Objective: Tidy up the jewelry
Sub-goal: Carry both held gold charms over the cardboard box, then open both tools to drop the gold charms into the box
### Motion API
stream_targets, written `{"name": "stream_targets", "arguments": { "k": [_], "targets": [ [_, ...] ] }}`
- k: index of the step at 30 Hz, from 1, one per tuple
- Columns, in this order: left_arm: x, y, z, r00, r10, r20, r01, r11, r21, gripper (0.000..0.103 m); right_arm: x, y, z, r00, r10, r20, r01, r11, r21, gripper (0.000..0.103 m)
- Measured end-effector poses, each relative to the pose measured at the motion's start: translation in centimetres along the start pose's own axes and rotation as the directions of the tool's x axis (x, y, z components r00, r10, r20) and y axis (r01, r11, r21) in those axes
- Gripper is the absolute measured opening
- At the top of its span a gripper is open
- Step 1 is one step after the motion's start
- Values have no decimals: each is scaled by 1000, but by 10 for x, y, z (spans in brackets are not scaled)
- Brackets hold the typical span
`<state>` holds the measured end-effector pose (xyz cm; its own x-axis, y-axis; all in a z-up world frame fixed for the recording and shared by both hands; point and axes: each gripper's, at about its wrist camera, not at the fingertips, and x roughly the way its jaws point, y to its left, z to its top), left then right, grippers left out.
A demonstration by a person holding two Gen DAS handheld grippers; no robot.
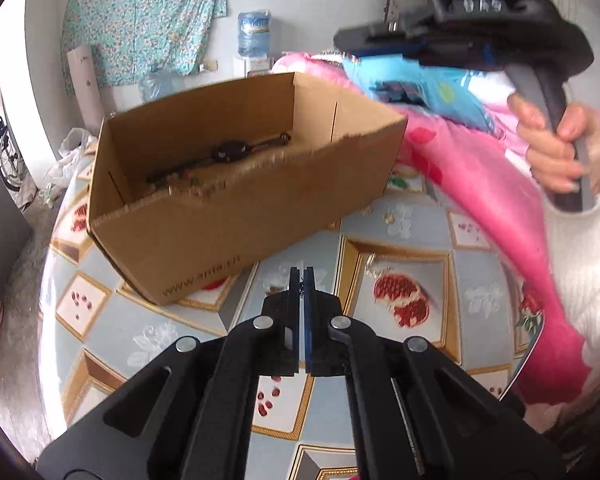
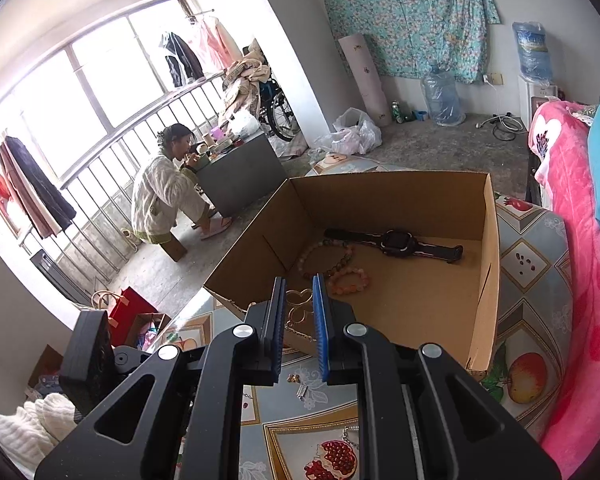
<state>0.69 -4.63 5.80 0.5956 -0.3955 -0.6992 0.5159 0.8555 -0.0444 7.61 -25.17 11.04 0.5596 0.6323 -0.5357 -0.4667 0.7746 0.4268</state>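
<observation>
An open cardboard box (image 2: 420,304) stands on the patterned table. In it lie a black watch (image 2: 396,242) and two bead bracelets (image 2: 328,256), (image 2: 348,280). My right gripper (image 2: 299,278) hovers over the box's near corner, its blue pads shut on a gold looped ornament (image 2: 300,300). In the left wrist view the same box (image 1: 240,216) sits ahead with the watch (image 1: 230,150) inside. My left gripper (image 1: 303,276) is shut just above the tablecloth in front of the box. A tiny dark bit shows in the slit between its pads; I cannot tell what it is. The right gripper (image 1: 352,38) is blurred at the upper right, held by a hand (image 1: 556,152).
Small loose pieces (image 2: 296,380) and a thin chain (image 2: 350,436) lie on the tablecloth (image 2: 532,280) near me. A pink blanket (image 2: 572,240) borders the table on the right. A person (image 2: 168,196) sits on the floor by the window, far left.
</observation>
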Motion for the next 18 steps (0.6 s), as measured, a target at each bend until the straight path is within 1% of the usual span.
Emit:
{"name": "stream_targets", "arguments": {
  "k": [3,5,6,8,9,10,12,13,15,16,17,18],
  "targets": [
    [-13,4,34,998,-25,62,24,1000,14,1,2,-6,4,999,-33,0,33,999,1,14],
    [-14,8,60,995,-37,92,35,999,23,1,8,-11,11,999,-46,-10,46,999,14,14],
    [-12,12,73,994,-42,103,40,999,26,1,11,-15,15,999,-49,-18,49,999,19,14],
    [0,19,98,994,-55,95,53,998,23,1,21,-22,21,998,-53,-37,54,998,29,14],
    [12,22,109,995,-72,74,71,997,13,1,26,-26,24,997,-60,-53,62,997,35,14],
    [26,26,119,995,-95,34,95,995,-3,1,32,-30,26,995,-64,-74,67,997,42,14],
    [56,40,135,989,-143,-49,140,989,-56,1,45,-38,30,992,-66,-109,73,996,59,14],
    [71,45,141,985,-153,-85,147,987,-72,1,52,-42,33,989,-71,-126,80,995,66,14],
    [100,51,152,979,-142,-149,132,988,-76,1,65,-52,38,986,-64,-157,79,993,92,14],
    [114,54,155,973,-147,-178,132,987,-93,1,71,-58,40,983,-51,-176,73,990,119,14],
    [128,58,157,963,-159,-217,136,984,-116,1,78,-66,43,978,-48,-201,78,986,146,14],
    [143,61,157,951,-171,-257,139,981,-138,1,85,-72,44,973,-61,-223,98,983,157,14]
  ]
}}
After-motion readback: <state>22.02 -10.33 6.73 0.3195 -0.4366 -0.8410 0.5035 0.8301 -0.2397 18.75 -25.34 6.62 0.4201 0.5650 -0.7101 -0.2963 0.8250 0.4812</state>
